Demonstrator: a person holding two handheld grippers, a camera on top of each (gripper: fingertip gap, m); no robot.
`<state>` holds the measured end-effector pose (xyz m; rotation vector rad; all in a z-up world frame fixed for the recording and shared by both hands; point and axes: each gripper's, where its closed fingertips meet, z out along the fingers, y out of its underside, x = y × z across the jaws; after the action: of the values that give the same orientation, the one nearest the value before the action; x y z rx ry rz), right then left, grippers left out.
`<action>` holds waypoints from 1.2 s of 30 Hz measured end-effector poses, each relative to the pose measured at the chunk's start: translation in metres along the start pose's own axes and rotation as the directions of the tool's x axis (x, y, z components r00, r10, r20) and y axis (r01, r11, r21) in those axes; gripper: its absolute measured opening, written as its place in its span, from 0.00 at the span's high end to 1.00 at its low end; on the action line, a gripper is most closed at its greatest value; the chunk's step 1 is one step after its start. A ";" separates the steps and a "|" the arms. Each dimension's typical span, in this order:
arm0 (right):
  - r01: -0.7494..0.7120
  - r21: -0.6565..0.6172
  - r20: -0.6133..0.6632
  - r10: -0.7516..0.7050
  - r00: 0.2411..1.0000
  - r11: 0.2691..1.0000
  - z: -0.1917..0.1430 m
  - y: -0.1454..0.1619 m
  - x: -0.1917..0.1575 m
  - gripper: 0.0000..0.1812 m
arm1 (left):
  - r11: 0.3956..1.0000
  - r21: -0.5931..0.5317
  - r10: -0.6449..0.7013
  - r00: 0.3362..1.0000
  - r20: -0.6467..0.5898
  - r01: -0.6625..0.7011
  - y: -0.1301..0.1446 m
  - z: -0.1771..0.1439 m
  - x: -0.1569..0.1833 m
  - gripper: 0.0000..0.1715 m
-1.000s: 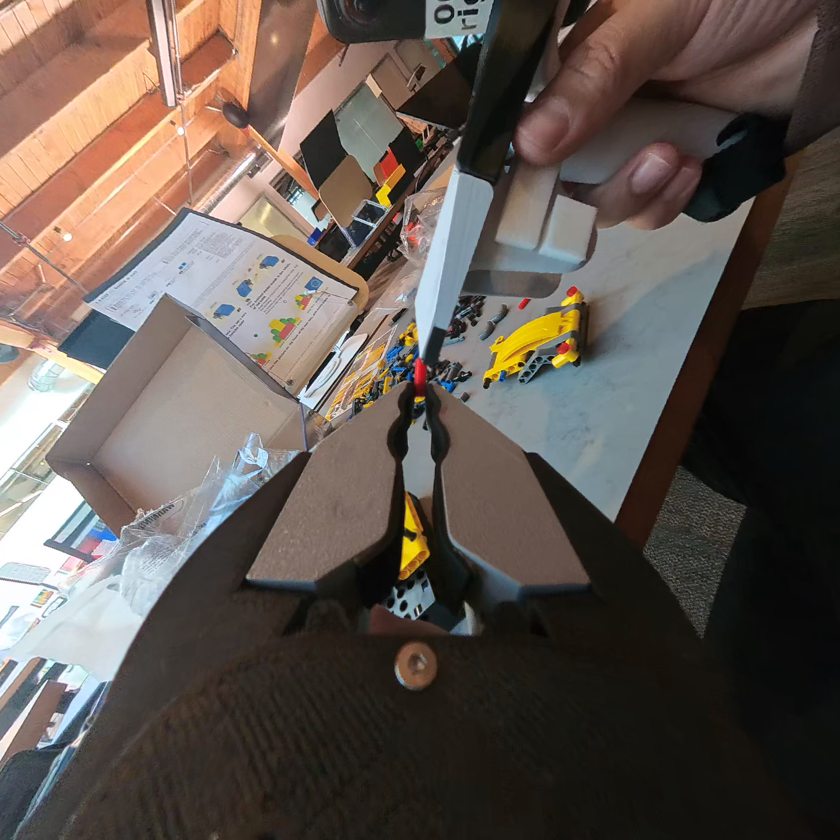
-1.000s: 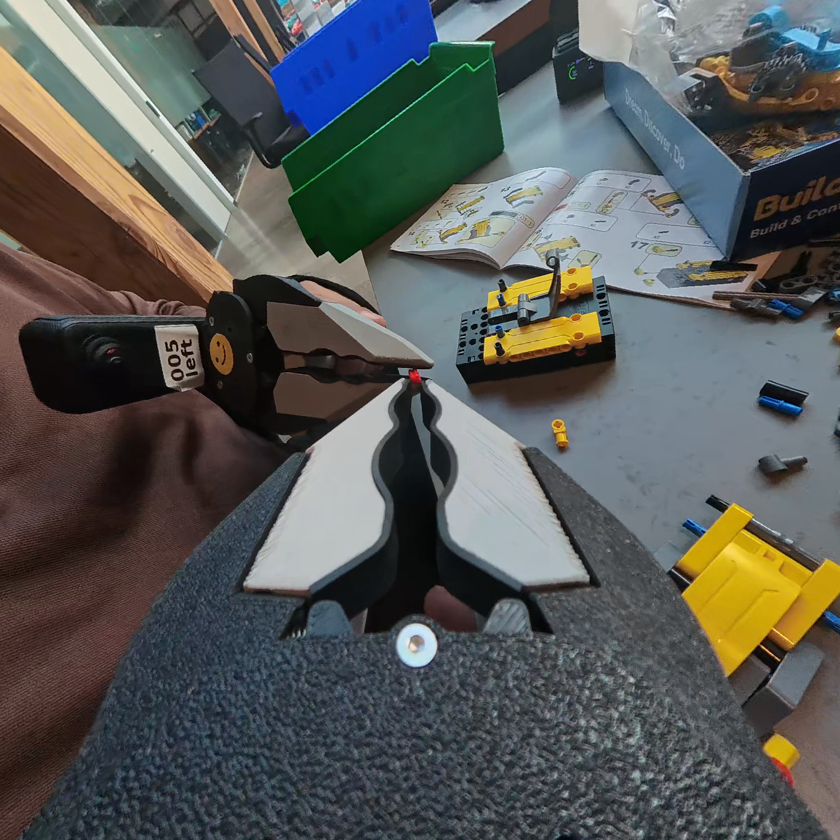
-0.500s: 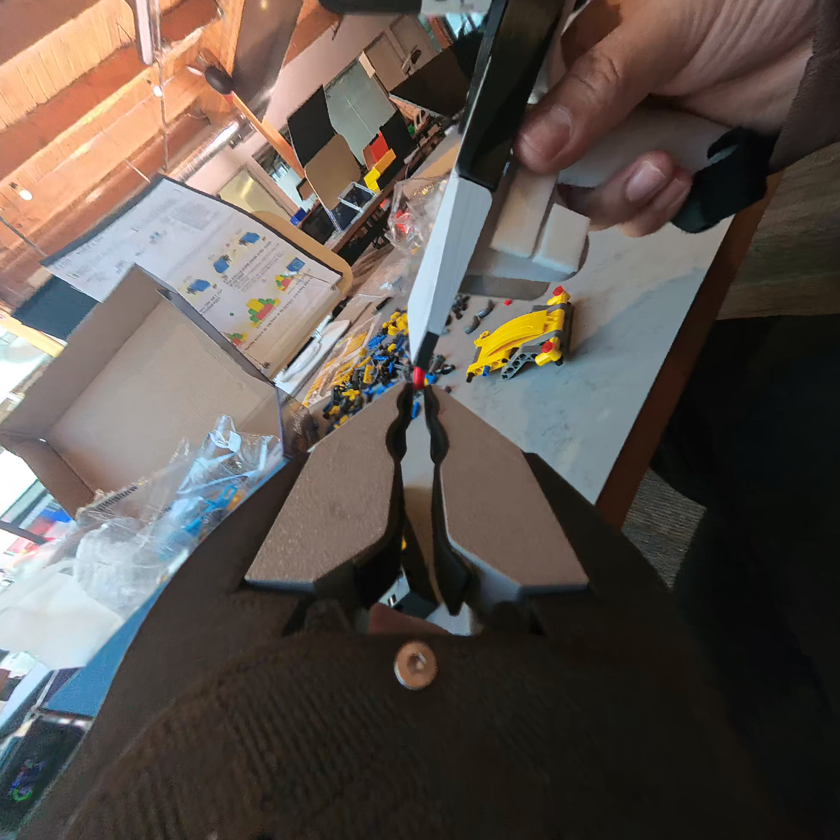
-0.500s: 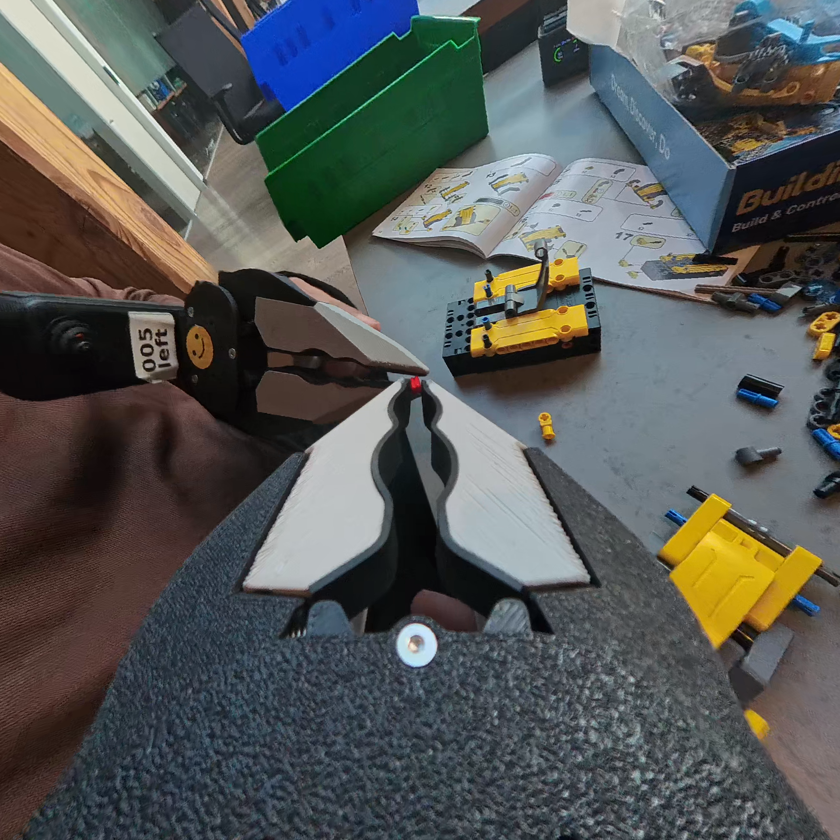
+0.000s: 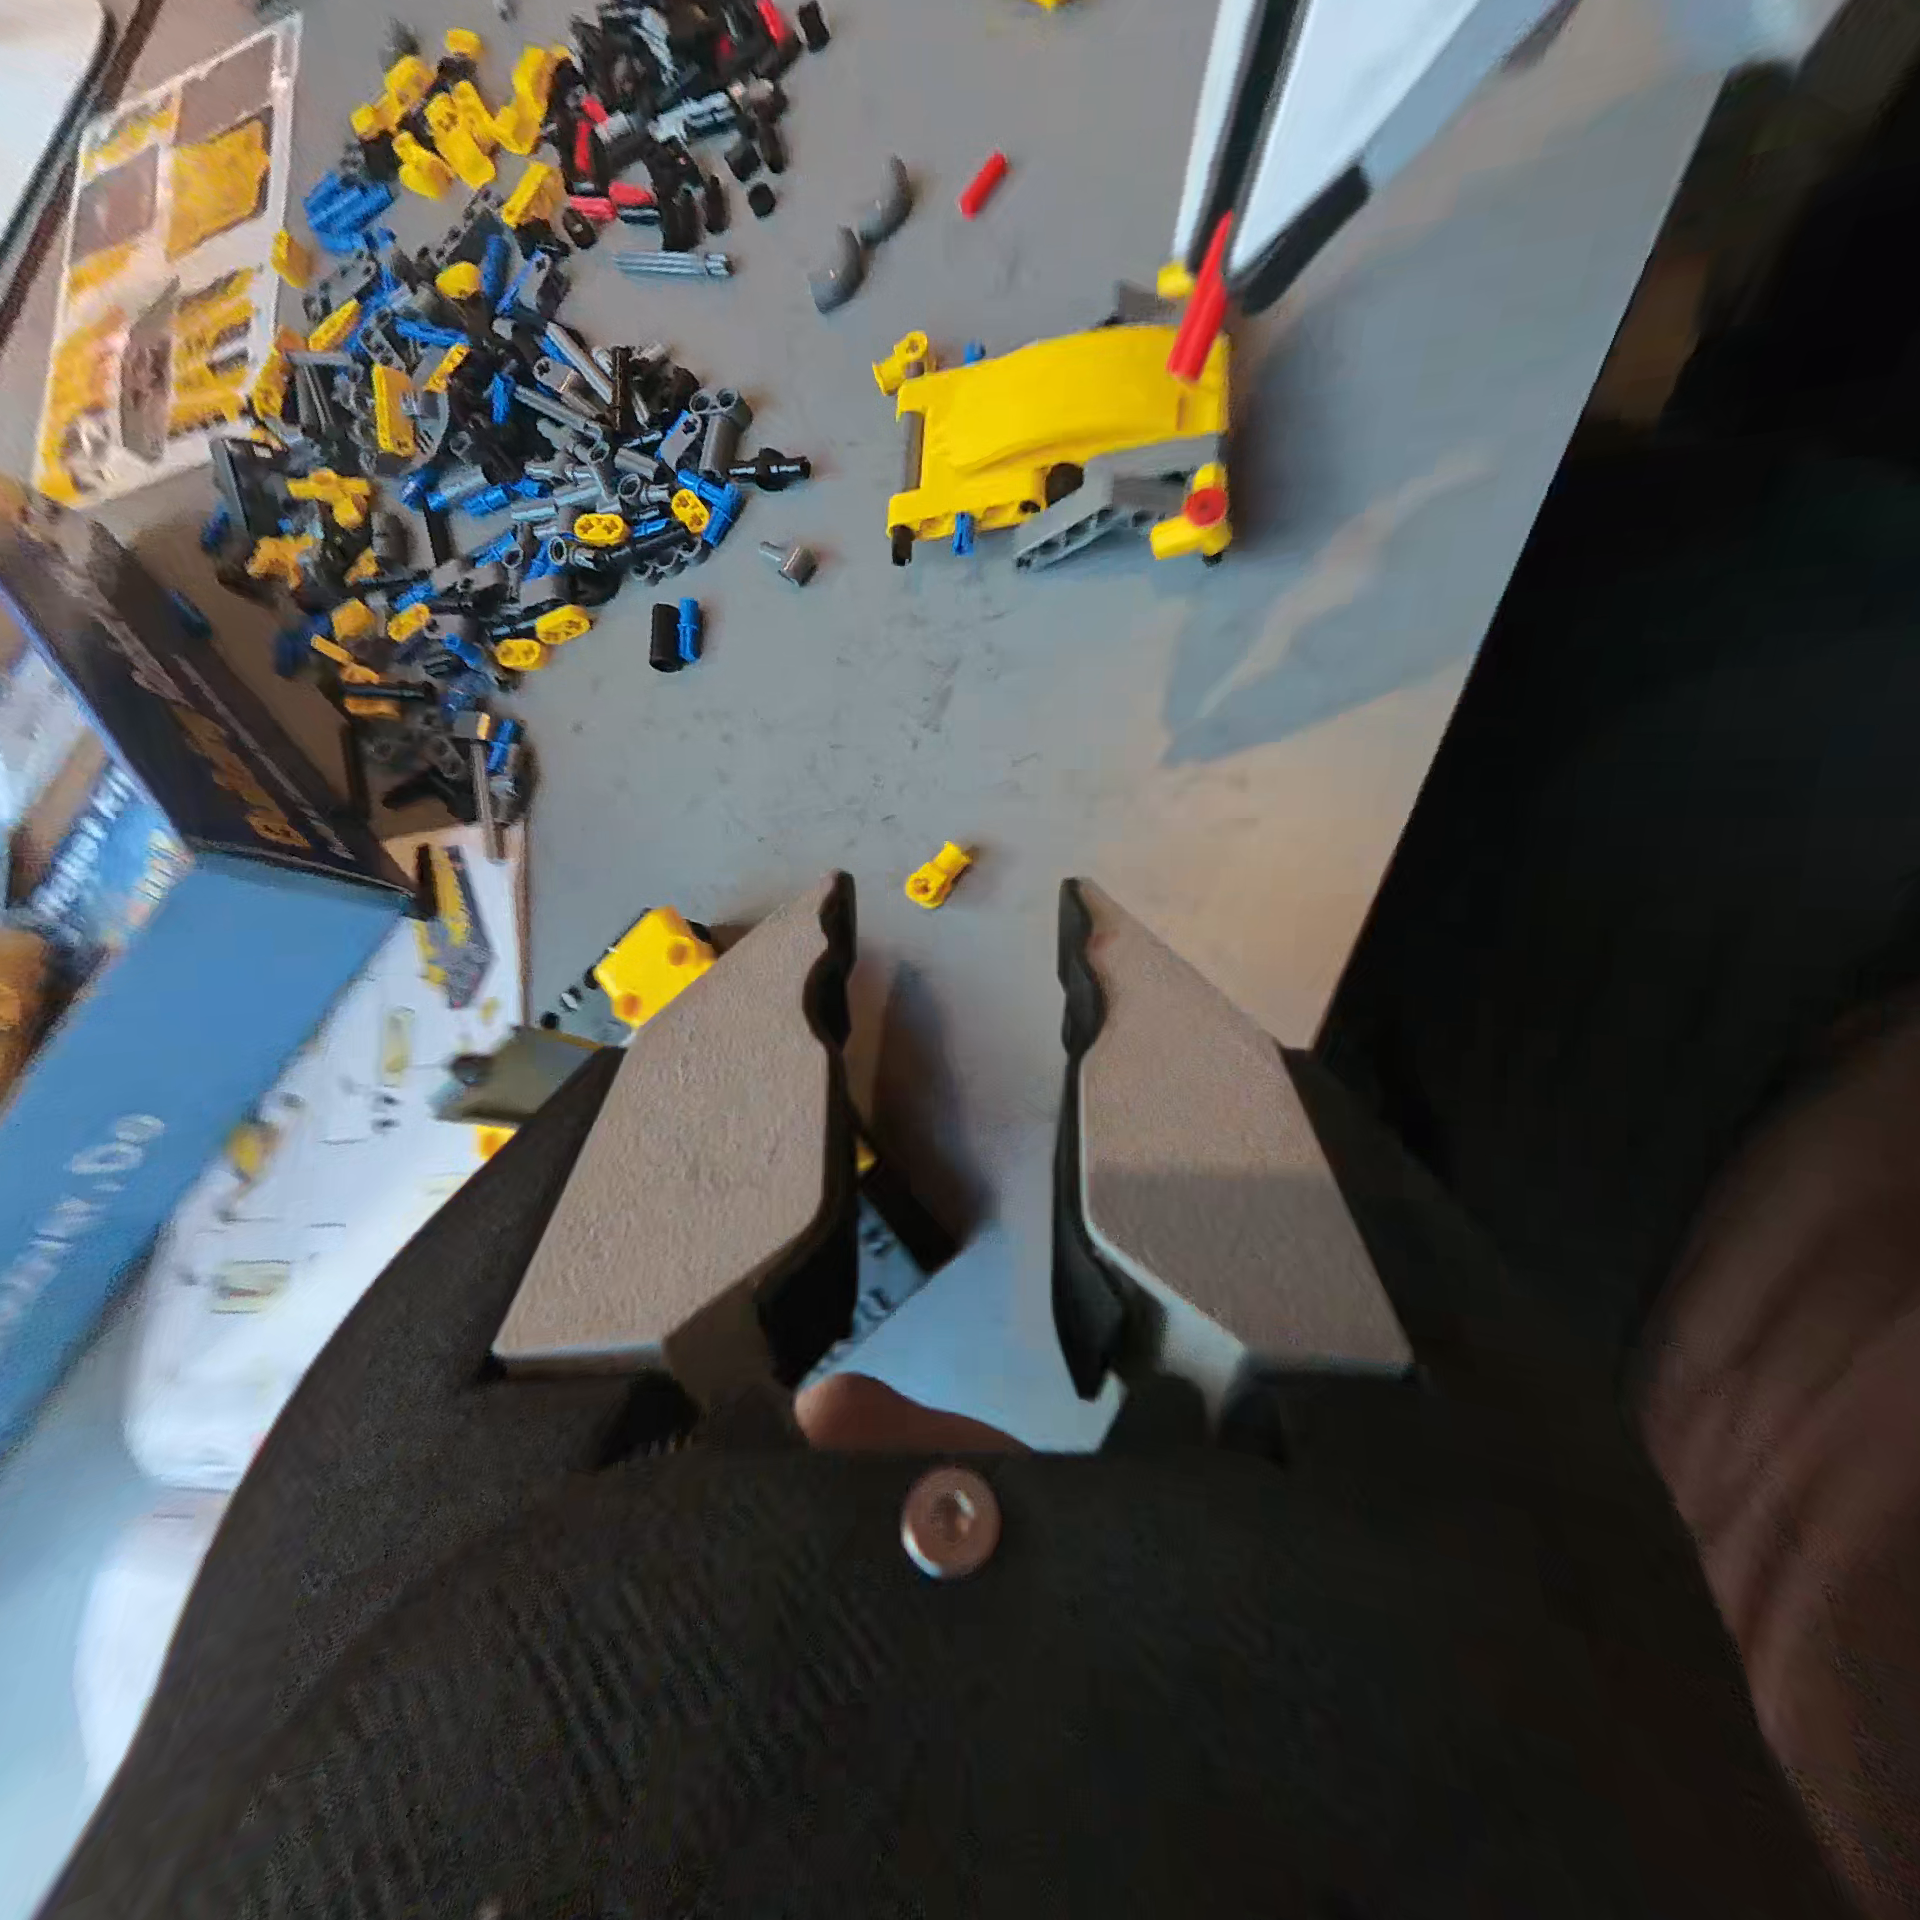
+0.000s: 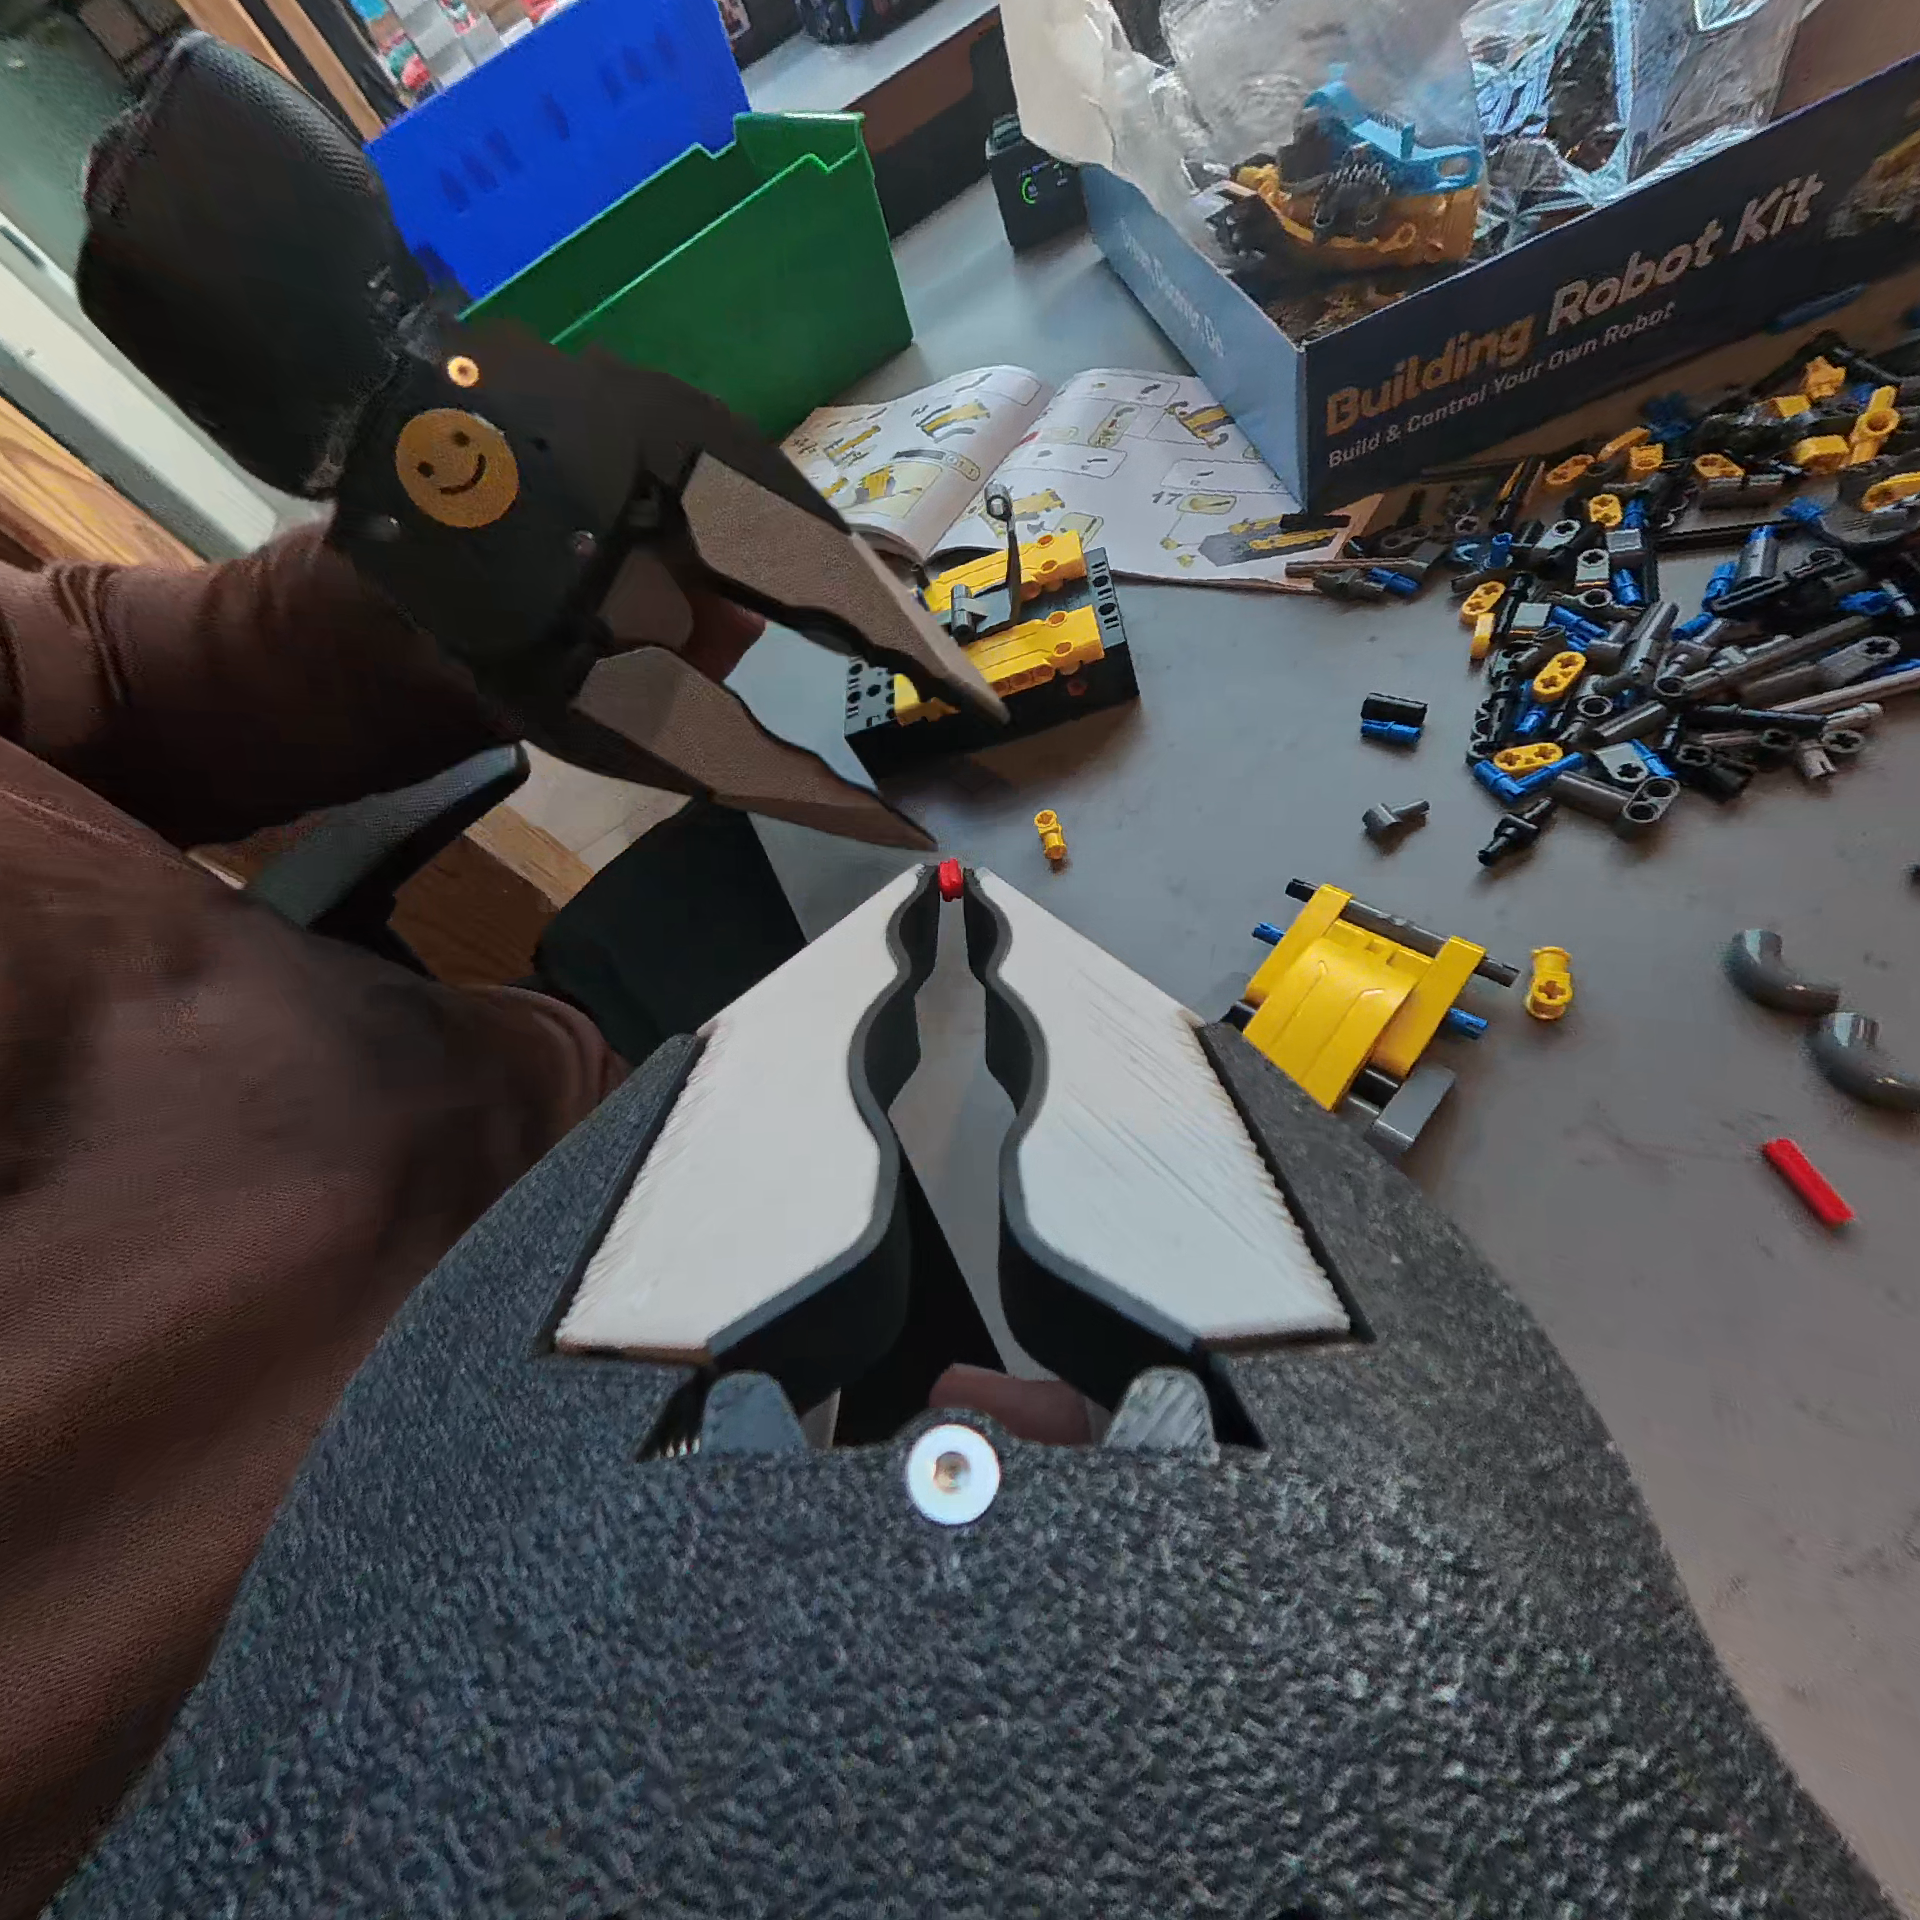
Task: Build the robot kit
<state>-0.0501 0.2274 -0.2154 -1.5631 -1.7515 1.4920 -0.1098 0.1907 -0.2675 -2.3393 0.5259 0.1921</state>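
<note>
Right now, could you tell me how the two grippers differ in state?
The left gripper is open and holds nothing; the right gripper is shut on a red pin. The left's fingers are brown, the right's pale. Both hang over the grey table of loose building pieces.

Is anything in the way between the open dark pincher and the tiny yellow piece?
No. The left gripper is open, and nothing visible lies between its tips and the small yellow connector on the grey table.
</note>
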 end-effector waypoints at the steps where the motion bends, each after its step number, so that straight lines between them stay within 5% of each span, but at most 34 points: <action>1: 0.004 0.007 0.009 -0.004 1.000 1.000 -0.001 0.000 -0.002 0.97 | 0.995 -0.044 0.086 0.996 0.006 -0.086 0.002 0.001 -0.006 0.80; 5: 0.024 0.019 0.025 -0.025 0.999 1.000 -0.003 -0.001 -0.006 0.97 | 0.933 -0.225 0.245 0.953 -0.178 -0.282 0.020 0.012 -0.009 0.79; 17: 0.058 0.031 0.020 -0.059 0.998 0.998 -0.009 -0.003 -0.008 0.97 | 0.895 -0.292 0.249 0.922 -0.297 -0.336 0.020 0.033 -0.002 0.94; 29: 0.069 -0.027 0.019 -0.069 0.997 0.997 0.002 0.009 -0.006 0.97 | 0.961 -0.266 0.017 0.974 -0.224 -0.078 0.018 0.024 0.029 0.97; 36: 0.057 -0.038 0.017 -0.057 0.998 0.998 0.006 0.012 -0.003 0.97 | 0.974 -0.215 0.012 0.971 -0.239 -0.065 0.013 0.021 0.046 0.97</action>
<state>-0.0476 0.2201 -0.2266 -1.5109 -1.8282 1.4554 -0.0732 0.1816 -0.3039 -2.5884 0.6979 -0.0128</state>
